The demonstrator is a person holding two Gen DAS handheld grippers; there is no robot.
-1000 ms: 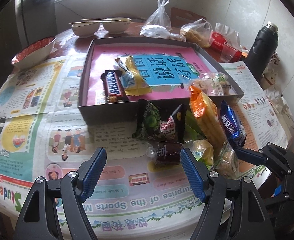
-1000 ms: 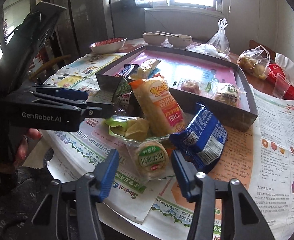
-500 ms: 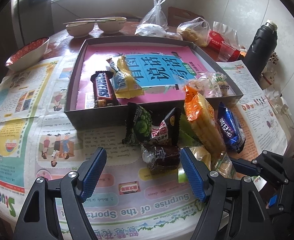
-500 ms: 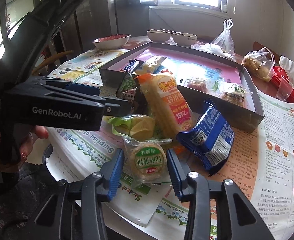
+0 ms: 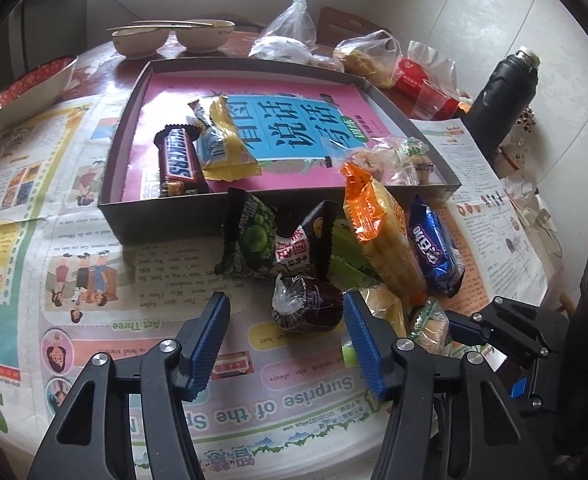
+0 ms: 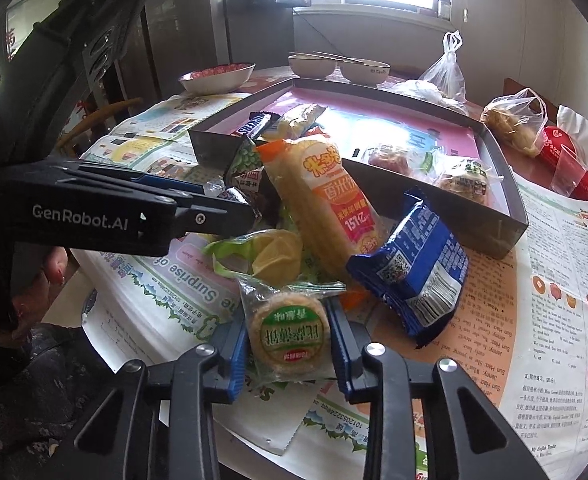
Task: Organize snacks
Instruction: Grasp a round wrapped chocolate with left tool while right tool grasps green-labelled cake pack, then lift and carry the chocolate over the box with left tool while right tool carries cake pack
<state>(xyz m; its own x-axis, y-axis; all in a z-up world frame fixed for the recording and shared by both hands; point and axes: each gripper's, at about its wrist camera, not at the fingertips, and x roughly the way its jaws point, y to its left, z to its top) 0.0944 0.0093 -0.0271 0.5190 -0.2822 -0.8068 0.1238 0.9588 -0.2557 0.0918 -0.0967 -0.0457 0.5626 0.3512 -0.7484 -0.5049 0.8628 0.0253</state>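
Looking along the left wrist view, we see our left gripper [image 5: 286, 336] about half open and closing, its blue pads either side of a dark round wrapped candy [image 5: 308, 307] on the newspaper [image 5: 94, 264]; the right pad is almost at the wrapper, the left pad clearly apart from it. Behind it lies a heap of snacks: a green pea packet [image 5: 254, 236], an orange corn-stick pack [image 5: 378, 232] and a blue biscuit pack [image 5: 434, 244], all against the front wall of the shallow box [image 5: 166, 220], which holds a Snickers bar [image 5: 178, 162]. Turning to the right wrist view, our right gripper [image 6: 290, 336] is closing narrowly, both pads against a round green-labelled cake [image 6: 288, 334] in clear wrap at the near edge of the heap.
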